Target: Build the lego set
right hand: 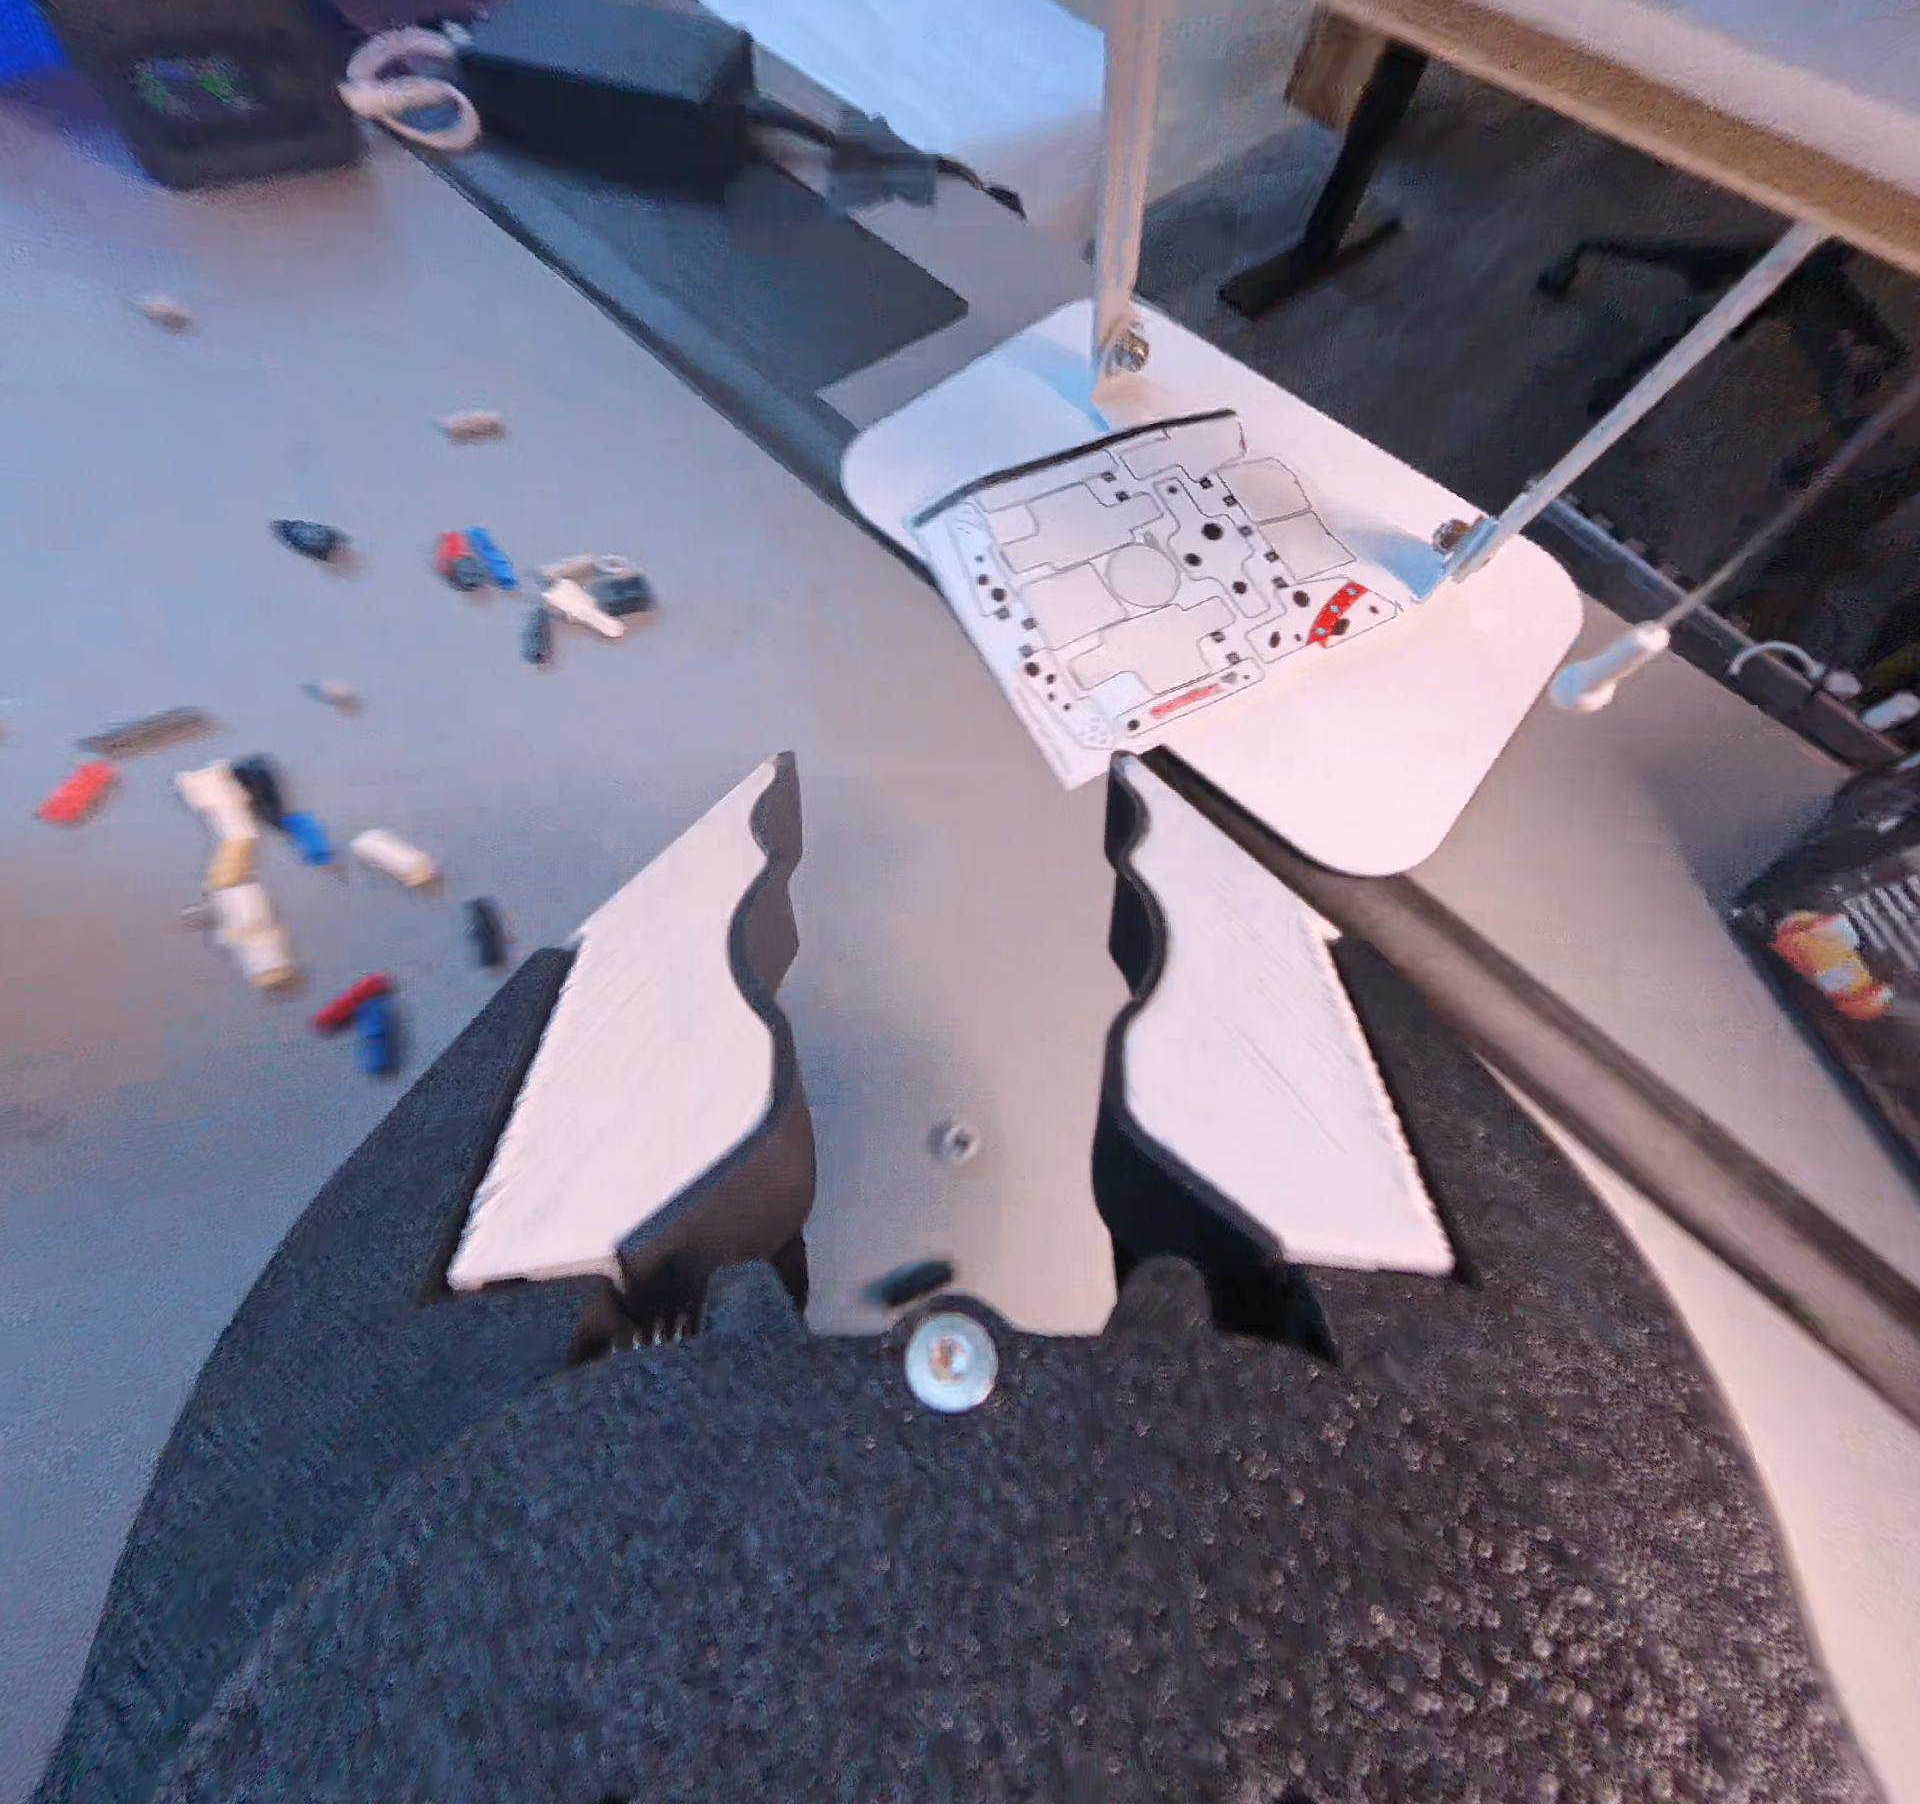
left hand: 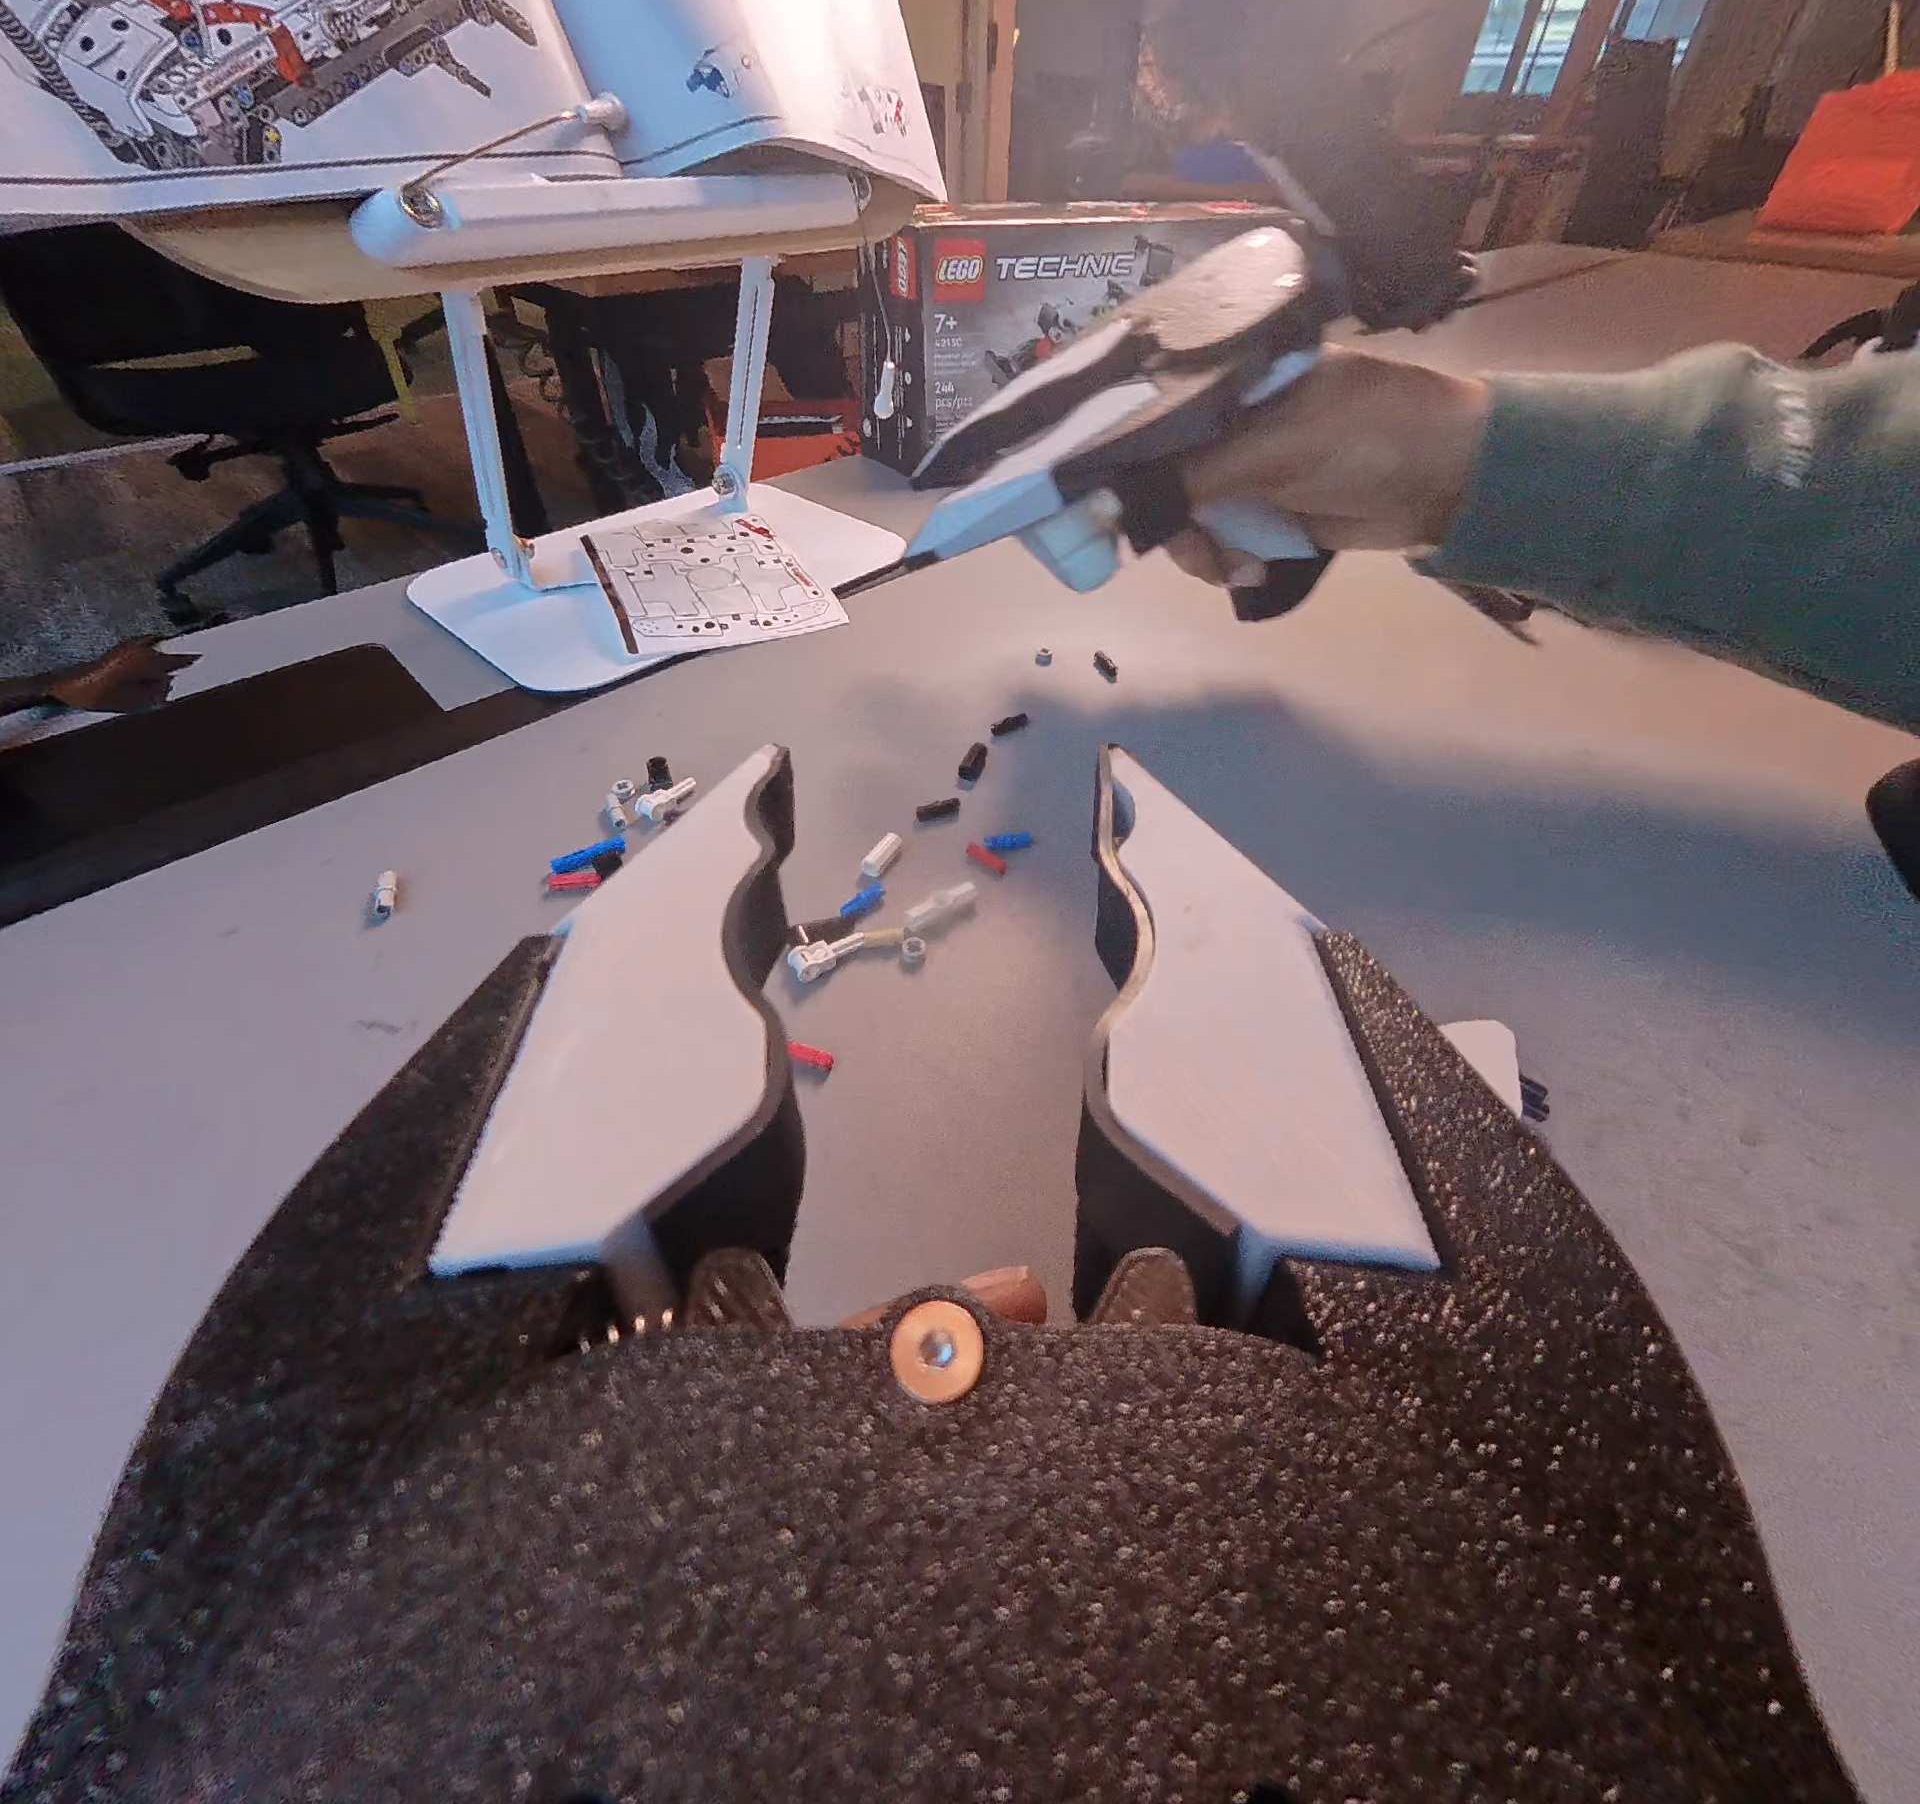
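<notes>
Blurred loose pieces beside spread hand-held gripper

Approx counts, left wrist view: 2 tongs, left tongs at 6 o'clock, right tongs at 2. 1 set box, 1 book stand, 1 sticker sheet, 1 open manual. Loose pcs on surface: roughly 20, exact no. unclear.

We note on both the left gripper and the right gripper white wavy-edged fingers with black inner pads, speckled black bodies, one central screw each; the sleeve is grey-green knit.
</notes>
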`<state>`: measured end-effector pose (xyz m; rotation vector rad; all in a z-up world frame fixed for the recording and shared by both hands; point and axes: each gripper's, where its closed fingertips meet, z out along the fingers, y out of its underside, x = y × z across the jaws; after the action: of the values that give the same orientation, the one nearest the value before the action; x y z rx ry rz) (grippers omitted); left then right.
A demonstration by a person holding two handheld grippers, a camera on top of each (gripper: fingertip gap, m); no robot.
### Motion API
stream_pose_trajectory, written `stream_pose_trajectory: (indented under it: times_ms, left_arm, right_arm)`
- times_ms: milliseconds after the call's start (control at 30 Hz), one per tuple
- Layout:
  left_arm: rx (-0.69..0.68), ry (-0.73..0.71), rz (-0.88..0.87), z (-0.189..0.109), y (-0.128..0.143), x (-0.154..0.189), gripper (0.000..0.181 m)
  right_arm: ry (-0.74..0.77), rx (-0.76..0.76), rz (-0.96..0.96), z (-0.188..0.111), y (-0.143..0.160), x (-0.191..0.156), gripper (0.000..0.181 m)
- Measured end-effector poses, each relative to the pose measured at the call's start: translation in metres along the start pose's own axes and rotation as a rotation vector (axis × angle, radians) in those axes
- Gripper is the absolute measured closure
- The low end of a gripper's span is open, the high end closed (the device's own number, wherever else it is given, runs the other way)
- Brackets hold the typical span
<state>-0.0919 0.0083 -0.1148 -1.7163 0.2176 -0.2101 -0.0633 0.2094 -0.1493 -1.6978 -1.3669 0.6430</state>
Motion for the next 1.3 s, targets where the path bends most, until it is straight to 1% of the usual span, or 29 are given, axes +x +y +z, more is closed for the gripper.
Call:
stream_pose_trajectory:
  times_ms: [100, 167, 233, 267, 400, 500, 567, 633, 700, 767, 833, 933, 1033, 1133, 1167, 1233, 1267, 1300]
  left_arm:
    - [-0.02, -0.005, 0.06, 0.002, 0.003, 0.003, 0.124]
    - [-0.03, -0.008, 0.095, 0.003, 0.004, 0.004, 0.124]
    - [-0.04, -0.006, 0.116, 0.003, 0.006, 0.006, 0.123]
    - [-0.042, -0.002, 0.123, 0.003, 0.007, 0.007, 0.123]
    - [-0.047, 0.012, 0.142, 0.005, 0.007, 0.01, 0.124]
    - [-0.054, 0.035, 0.144, 0.007, 0.009, 0.015, 0.125]
    - [-0.062, 0.038, 0.155, 0.007, 0.01, 0.017, 0.126]
    - [-0.065, 0.035, 0.161, 0.005, 0.011, 0.018, 0.127]
    - [-0.062, 0.03, 0.149, 0.004, 0.01, 0.016, 0.128]
    - [-0.057, 0.032, 0.12, 0.004, 0.009, 0.015, 0.128]
    - [-0.046, 0.038, 0.084, 0.003, 0.006, 0.014, 0.127]
    - [-0.008, 0.069, 0.008, 0.001, -0.002, 0.015, 0.125]
    - [0.048, 0.149, -0.137, -0.001, -0.012, 0.022, 0.118]
    - [0.096, 0.279, -0.304, -0.005, -0.025, 0.035, 0.109]
    - [0.102, 0.324, -0.328, -0.005, -0.028, 0.042, 0.104]
    - [0.082, 0.408, -0.333, -0.003, -0.03, 0.06, 0.102]
    - [0.061, 0.45, -0.332, -0.002, -0.03, 0.071, 0.104]
    - [0.036, 0.495, -0.332, -0.001, -0.028, 0.083, 0.11]
  right_arm:
    - [0.024, -0.141, -0.065, 0.058, 0.008, 0.033, 0.113]
    - [0.024, -0.197, -0.047, 0.083, 0.01, 0.049, 0.106]
    - [0.0, -0.271, -0.01, 0.099, 0.02, 0.059, 0.103]
    - [-0.026, -0.263, 0.045, 0.104, 0.018, 0.06, 0.107]
    - [-0.068, -0.301, 0.028, 0.105, 0.018, 0.059, 0.112]
    - [-0.093, -0.311, -0.001, 0.102, 0.017, 0.052, 0.132]
    - [-0.116, -0.309, 0.005, 0.098, 0.017, 0.046, 0.154]
    - [-0.108, -0.302, -0.01, 0.093, 0.02, 0.045, 0.168]
    - [-0.093, -0.279, -0.055, 0.082, 0.023, 0.044, 0.174]
    - [-0.092, -0.237, -0.088, 0.065, 0.021, 0.039, 0.175]
    - [-0.081, -0.158, -0.126, 0.04, 0.012, 0.031, 0.175]
    - [-0.087, -0.018, -0.17, -0.01, -0.005, 0.009, 0.174]
    - [-0.094, 0.106, -0.262, -0.063, -0.011, -0.027, 0.174]
    - [-0.176, 0.157, -0.31, -0.104, -0.001, -0.081, 0.174]
    - [-0.212, 0.143, -0.32, -0.113, 0.005, -0.1, 0.174]
    - [-0.239, 0.121, -0.355, -0.124, 0.014, -0.13, 0.174]
    - [-0.252, 0.105, -0.38, -0.127, 0.017, -0.143, 0.174]
    - [-0.259, 0.1, -0.403, -0.129, 0.018, -0.154, 0.174]
